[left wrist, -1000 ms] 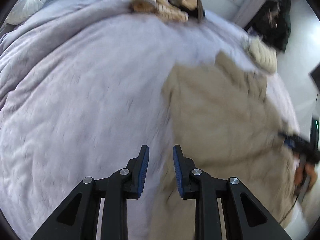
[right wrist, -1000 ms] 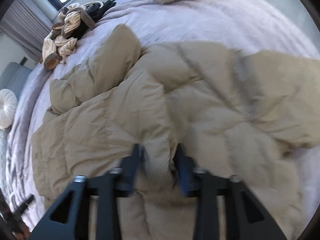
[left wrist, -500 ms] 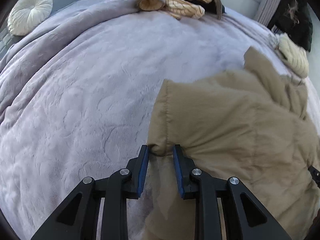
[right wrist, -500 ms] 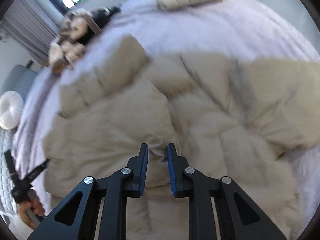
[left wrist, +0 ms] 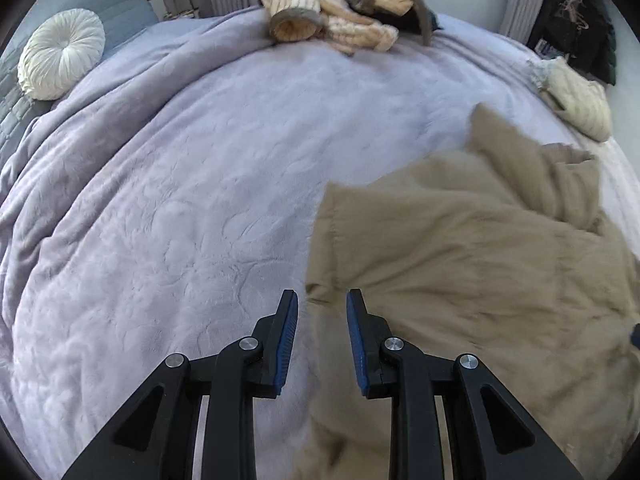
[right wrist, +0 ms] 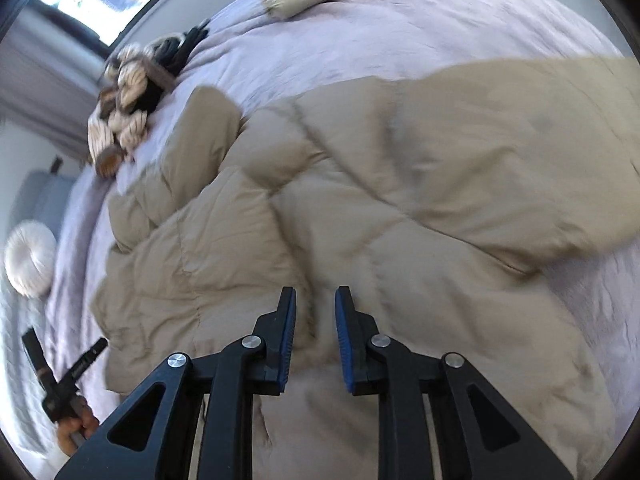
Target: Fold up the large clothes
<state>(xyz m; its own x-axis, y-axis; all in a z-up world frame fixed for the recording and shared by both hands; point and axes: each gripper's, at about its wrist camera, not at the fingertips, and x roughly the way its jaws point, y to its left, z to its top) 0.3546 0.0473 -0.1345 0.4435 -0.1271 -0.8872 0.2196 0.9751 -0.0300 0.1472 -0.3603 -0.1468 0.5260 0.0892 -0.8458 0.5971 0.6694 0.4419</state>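
Observation:
A tan puffer coat (left wrist: pixel 472 264) lies spread on the lilac bedspread (left wrist: pixel 180 184). In the left wrist view my left gripper (left wrist: pixel 322 300) is open, its blue-padded fingers either side of the coat's near left corner, just above it. In the right wrist view the coat (right wrist: pixel 360 184) fills the middle, one sleeve (right wrist: pixel 200 140) pointing towards the far left. My right gripper (right wrist: pixel 316 300) is open over the coat's near hem, with a fold of fabric between the fingers but not pinched. My left gripper (right wrist: pixel 64 368) also shows there at the lower left, in a hand.
A heap of striped cream and brown clothes (left wrist: pixel 340 8) lies at the far edge of the bed. A folded cream garment (left wrist: pixel 576 96) lies at the far right. A round white cushion (left wrist: pixel 60 56) rests on a grey headboard at the left.
My left gripper has come onto the coat's corner from the bare bedspread and stays open. My right gripper has narrowed and then opened a little again over the hem.

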